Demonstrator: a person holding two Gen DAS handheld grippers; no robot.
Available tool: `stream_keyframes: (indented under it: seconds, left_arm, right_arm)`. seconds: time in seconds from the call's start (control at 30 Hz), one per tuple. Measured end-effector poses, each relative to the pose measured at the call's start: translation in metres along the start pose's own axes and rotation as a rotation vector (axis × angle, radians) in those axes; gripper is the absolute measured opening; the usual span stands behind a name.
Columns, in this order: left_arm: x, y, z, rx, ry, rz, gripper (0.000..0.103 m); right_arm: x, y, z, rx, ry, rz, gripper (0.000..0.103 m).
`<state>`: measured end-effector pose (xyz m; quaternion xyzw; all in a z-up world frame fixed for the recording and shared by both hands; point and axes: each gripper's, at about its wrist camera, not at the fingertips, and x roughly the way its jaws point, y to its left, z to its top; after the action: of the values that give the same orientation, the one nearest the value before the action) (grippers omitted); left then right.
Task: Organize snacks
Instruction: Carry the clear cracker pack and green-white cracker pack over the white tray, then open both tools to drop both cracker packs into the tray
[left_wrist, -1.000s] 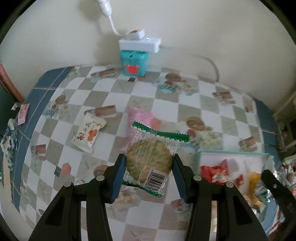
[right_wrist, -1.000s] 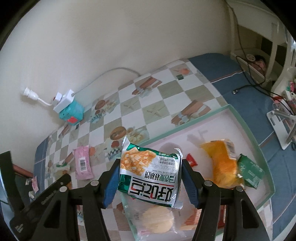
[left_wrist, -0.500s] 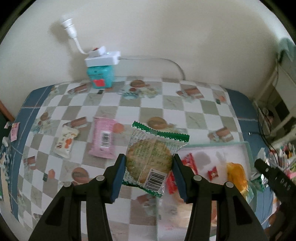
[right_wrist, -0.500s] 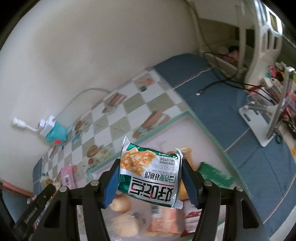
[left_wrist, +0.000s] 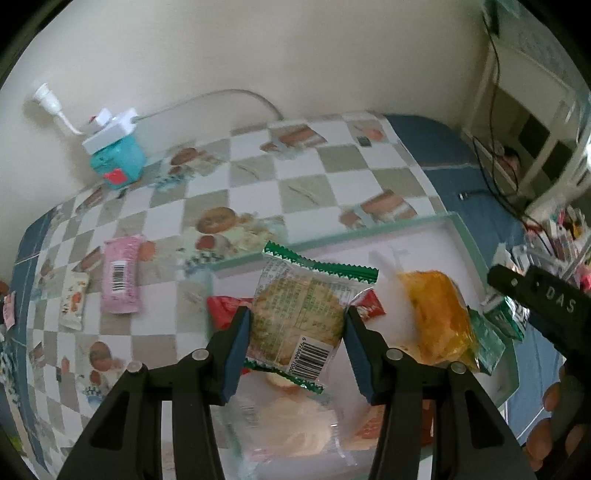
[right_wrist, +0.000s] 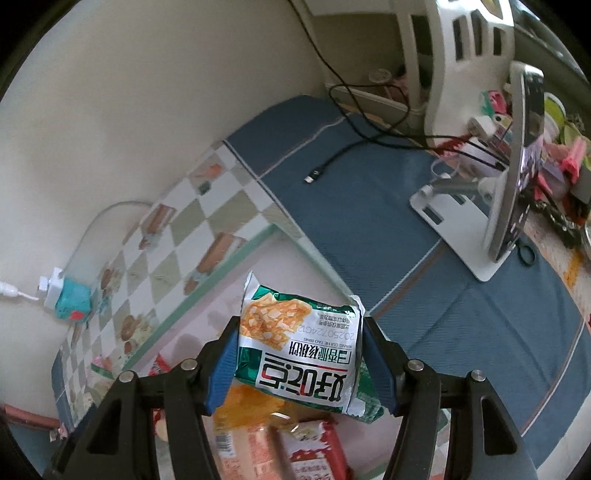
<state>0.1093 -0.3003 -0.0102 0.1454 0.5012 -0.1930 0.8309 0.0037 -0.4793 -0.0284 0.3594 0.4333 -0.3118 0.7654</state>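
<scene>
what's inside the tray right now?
The tray holds an orange packet, red wrappers and pale round cakes. The cookie packet in the left gripper covers the middle.

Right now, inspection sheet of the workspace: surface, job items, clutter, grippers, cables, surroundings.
Surface: checkered tablecloth with blue border.
Job's things: green-rimmed tray holding an orange bag and red packets; pink packet and white packet outside the tray, on the cloth.
Clutter: teal box by the wall.
Grippers: left gripper shut on cookie packet; right gripper shut on green snack bag; both over the tray.
Cables: white power strip; black cable.
Surroundings: tablet stand, cream wall.
</scene>
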Motion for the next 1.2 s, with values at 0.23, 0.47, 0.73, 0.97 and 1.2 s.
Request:
stream_keyframes:
  seconds: [0.23,0.47,0.73,0.97,1.2]
  left_arm:
    - [0.01,-0.01,-0.002,0.021,0.01,-0.002,0.052]
    - [0.012,-0.006,-0.002,0.007,0.012,-0.001,0.052]
    - [0.014,-0.007,-0.001,0.008,0.013,-0.005,0.052]
    - [0.014,-0.006,-0.001,-0.003,0.018,-0.023,0.052]
    - [0.013,-0.004,0.0,-0.012,0.015,-0.02,0.053]
  right_arm:
    - [0.016,-0.005,-0.006,0.004,0.029,-0.009,0.066]
    - [0.025,0.007,-0.012,-0.033,0.055,0.008,0.066]
    - [0.027,0.017,-0.016,-0.063,0.06,0.016,0.066]
    - [0.028,0.012,-0.014,-0.046,0.061,0.002,0.068]
    - [0.025,0.013,-0.013,-0.053,0.052,-0.005,0.073]
